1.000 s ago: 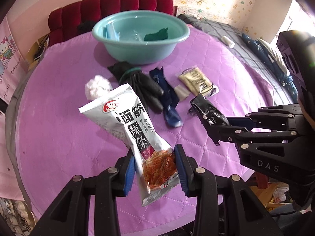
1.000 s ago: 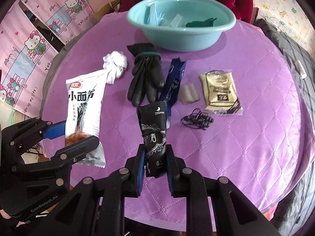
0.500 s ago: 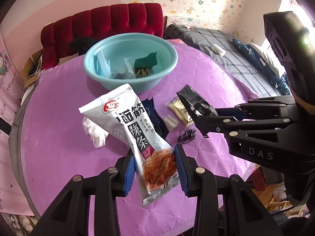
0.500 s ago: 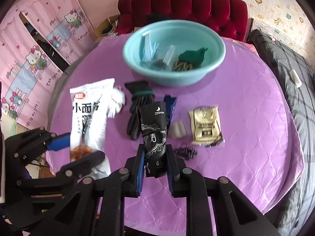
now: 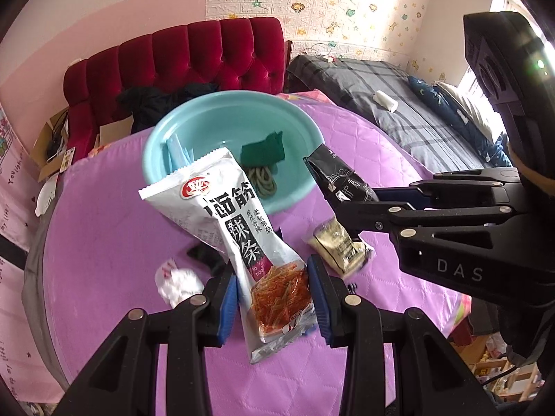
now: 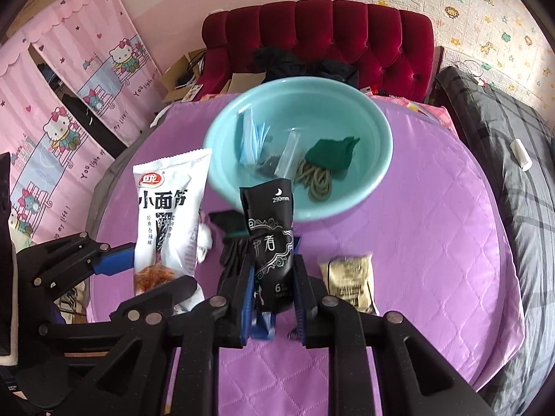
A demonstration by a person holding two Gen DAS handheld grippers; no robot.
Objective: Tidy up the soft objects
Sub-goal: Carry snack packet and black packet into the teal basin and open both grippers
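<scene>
My left gripper [image 5: 274,298] is shut on a white snack packet [image 5: 236,228] with red strips showing at its bottom, held above the purple table. The packet also shows in the right wrist view [image 6: 166,215]. My right gripper [image 6: 272,298] is shut on a black pouch [image 6: 272,239] with white lettering; it shows in the left wrist view too [image 5: 338,180]. A teal basin [image 6: 374,128] stands at the table's far side, just beyond both held items. It holds a blue mask [image 6: 251,138], a green cloth [image 6: 331,154] and a coiled cord [image 6: 317,182].
On the purple quilted table [image 6: 433,225] lie a black glove [image 6: 234,242], a white crumpled ball [image 5: 177,282] and a beige packet [image 6: 350,277]. A red sofa [image 6: 319,38] stands behind the table, a grey bed [image 6: 503,121] to the right.
Both grippers have risen and moved toward the basin with their packets. The basin now looks nearer, and its inside shows more fully.
</scene>
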